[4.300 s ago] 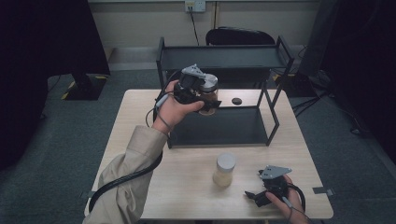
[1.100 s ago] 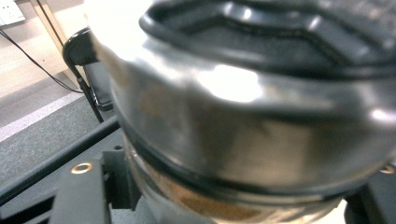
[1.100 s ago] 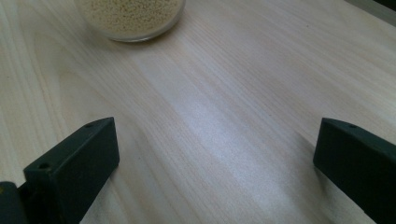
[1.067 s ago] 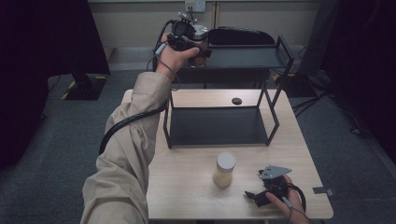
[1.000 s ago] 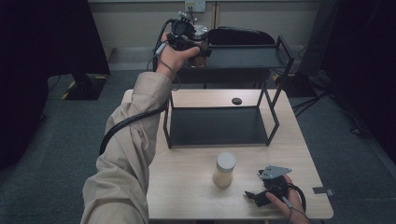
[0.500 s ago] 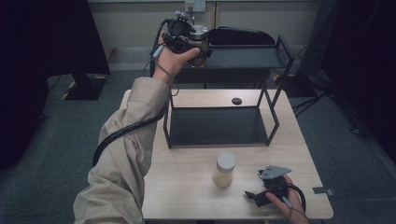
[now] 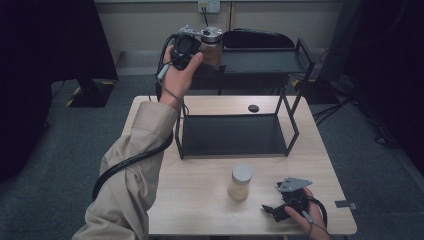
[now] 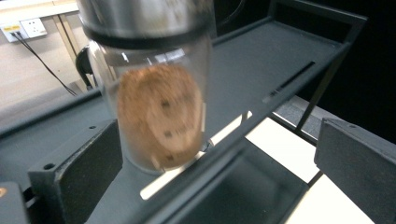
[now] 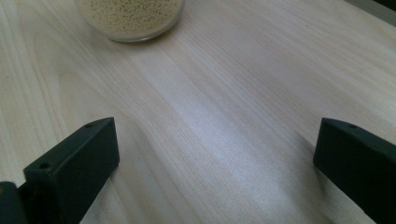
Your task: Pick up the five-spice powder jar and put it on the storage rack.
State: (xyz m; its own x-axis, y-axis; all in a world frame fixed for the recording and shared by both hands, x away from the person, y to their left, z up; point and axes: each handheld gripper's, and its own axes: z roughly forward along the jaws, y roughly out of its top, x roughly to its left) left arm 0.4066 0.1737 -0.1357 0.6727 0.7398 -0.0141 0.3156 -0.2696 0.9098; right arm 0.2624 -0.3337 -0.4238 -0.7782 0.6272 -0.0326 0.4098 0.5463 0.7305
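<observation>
A glass jar of brown powder (image 8: 159, 112) with a metal lid stands at the left end of the black rack's top shelf (image 7: 260, 60). My left gripper (image 8: 217, 154) is open around it, the jar close to the left jaw and a wide gap on the right. In the high view this jar (image 7: 211, 45) and left gripper (image 7: 207, 56) are raised at the back. A second jar with pale yellow grains (image 7: 241, 182) stands on the table front. My right gripper (image 7: 270, 210) rests open on the wood, right of that jar (image 9: 130, 14).
The rack's lower shelf (image 7: 230, 135) is bare. A small black disc (image 7: 253, 108) lies on the table behind the rack. A dark chair (image 7: 260, 37) and a wall socket (image 7: 209, 6) are beyond the table. The table's front edge runs just below the right hand.
The left hand has carried the brown jar from in front of the rack up to the top shelf, then drifted slightly right. The right gripper and the pale jar have not moved.
</observation>
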